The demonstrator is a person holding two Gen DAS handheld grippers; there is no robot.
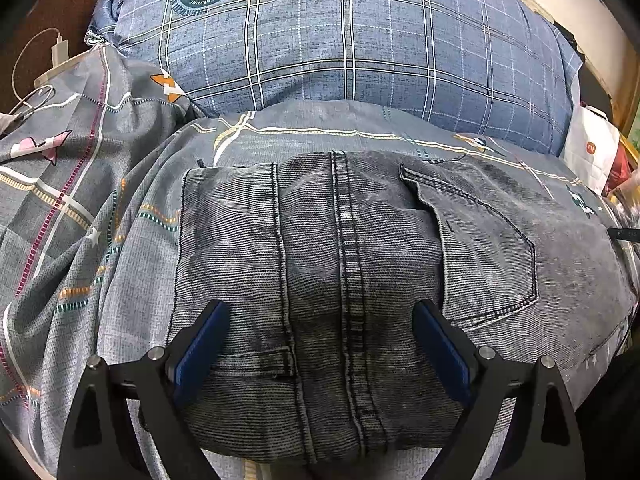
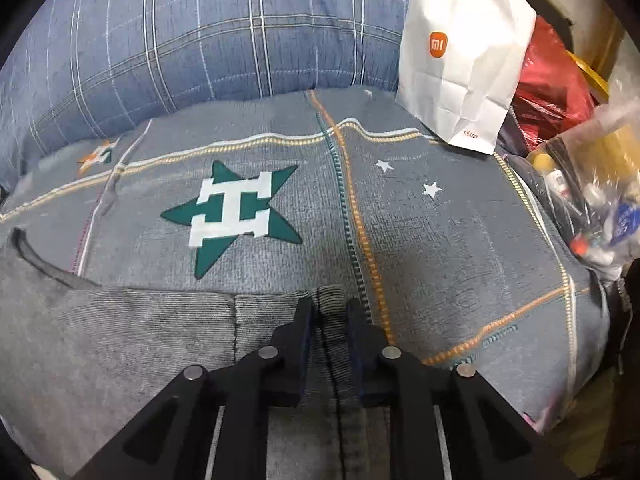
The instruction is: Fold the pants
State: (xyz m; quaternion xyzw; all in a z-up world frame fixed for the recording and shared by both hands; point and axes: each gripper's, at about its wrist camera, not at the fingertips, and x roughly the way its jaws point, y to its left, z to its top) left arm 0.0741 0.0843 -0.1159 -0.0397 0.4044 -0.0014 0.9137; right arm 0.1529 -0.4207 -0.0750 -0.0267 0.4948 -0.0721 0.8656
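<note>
Grey-black denim pants (image 1: 360, 240) lie folded on the bed, with a back pocket (image 1: 488, 248) facing up on the right. My left gripper (image 1: 322, 305) hovers over the near part of the pants, its blue pads (image 1: 200, 348) spread wide apart and pressing on nothing. In the right wrist view the pants (image 2: 120, 340) fill the lower left. There my right gripper (image 2: 330, 302) is pinched on a raised fold at the cloth's far edge, with denim squeezed between both fingers.
The bed has a grey patterned sheet (image 2: 440, 240) with a green star (image 2: 236, 212). A blue plaid pillow (image 1: 340, 40) lies behind the pants. A white paper bag (image 2: 460, 60), red bag and plastic-wrapped clutter (image 2: 600, 200) crowd the right edge. A charger and cable (image 1: 56, 52) sit far left.
</note>
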